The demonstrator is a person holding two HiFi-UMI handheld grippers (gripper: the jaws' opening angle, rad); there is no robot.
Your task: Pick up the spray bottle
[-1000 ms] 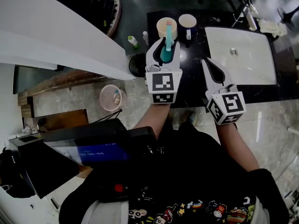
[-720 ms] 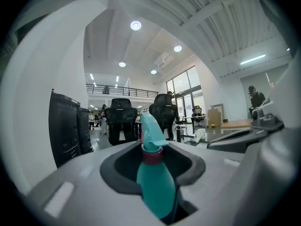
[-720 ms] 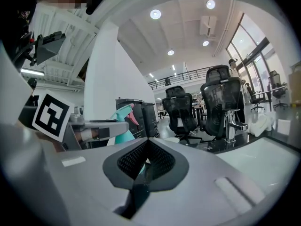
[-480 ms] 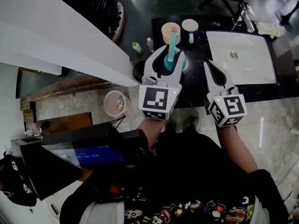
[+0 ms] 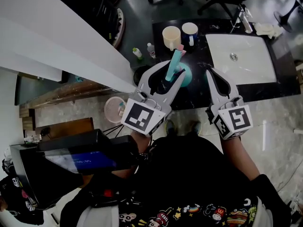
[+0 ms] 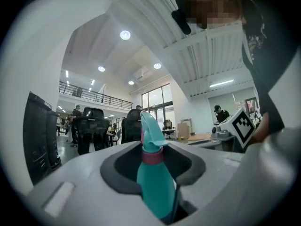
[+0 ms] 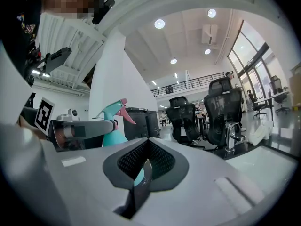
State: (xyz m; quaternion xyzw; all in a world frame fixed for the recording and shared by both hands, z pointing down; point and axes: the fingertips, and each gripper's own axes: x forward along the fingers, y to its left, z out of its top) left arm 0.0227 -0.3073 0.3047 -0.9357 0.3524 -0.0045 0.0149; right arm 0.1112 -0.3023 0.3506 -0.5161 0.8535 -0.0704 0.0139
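The head view looked steeply down from above on the black counter (image 5: 195, 94), lying toward 12 o'clock. The left gripper view looked out along its own fingers (image 6: 70, 192), very near the spray bottle (image 6: 153, 182) between them. The right gripper view shared that bottle, farther off at its 10 o'clock.

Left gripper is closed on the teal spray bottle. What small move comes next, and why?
Probably lift the left gripper a little, straight up, without loosening. The teal spray bottle with a pink trigger is clamped between its jaws but leans, over the black countertop near the cream mug. The right gripper is shut, empty.
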